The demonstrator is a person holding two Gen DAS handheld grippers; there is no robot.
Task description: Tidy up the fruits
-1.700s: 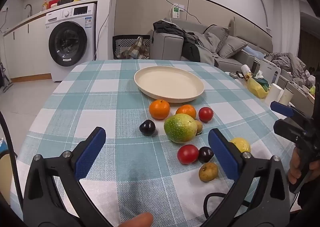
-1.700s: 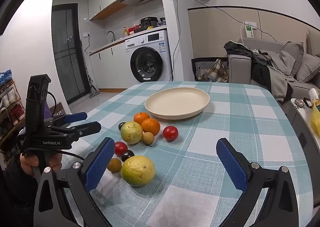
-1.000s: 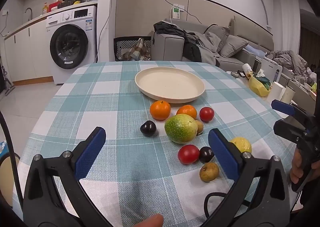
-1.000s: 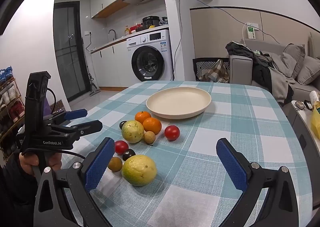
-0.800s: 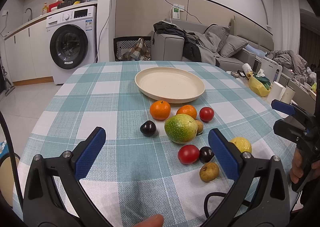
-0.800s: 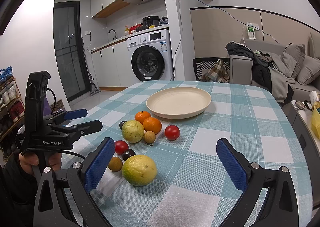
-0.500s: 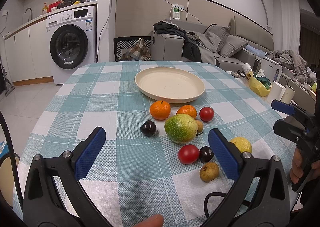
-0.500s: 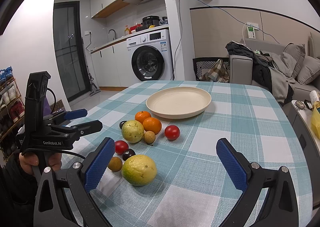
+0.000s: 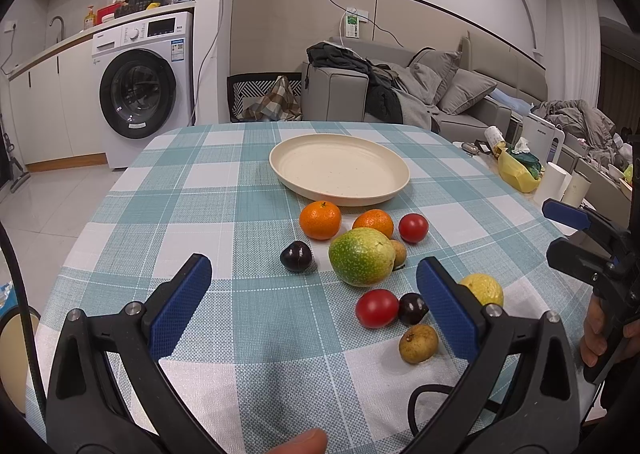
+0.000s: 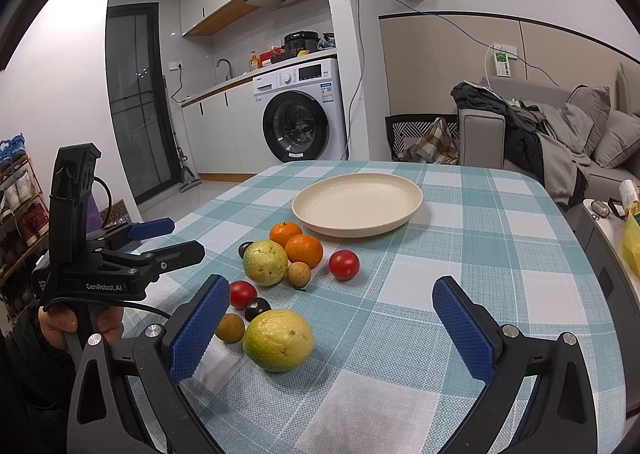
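A cream plate [image 9: 340,170] [image 10: 357,203] lies bare at the far middle of the checked table. In front of it are two oranges [image 9: 320,220] [image 10: 304,250], a green-yellow fruit [image 9: 361,256] [image 10: 265,262], red tomatoes [image 9: 413,227] [image 9: 376,307] [image 10: 343,264], dark plums [image 9: 296,256] [image 9: 412,308], small brown fruits [image 9: 418,343] [image 10: 230,327] and a yellow lemon [image 9: 482,289] [image 10: 278,339]. My left gripper [image 9: 314,302] hovers open over the near table, nothing between its pads. My right gripper [image 10: 330,328] is open too, the lemon just ahead of its left pad.
A washing machine [image 9: 138,90] and a grey sofa [image 9: 436,94] stand beyond the table. To the table's right is a side surface with a yellow bag [image 9: 516,174] and paper rolls [image 9: 554,184]. A hand [image 10: 60,324] holds the left gripper's grip.
Both views have barely shifted; the fruits and the plate stay where they were. Both grippers remain open.
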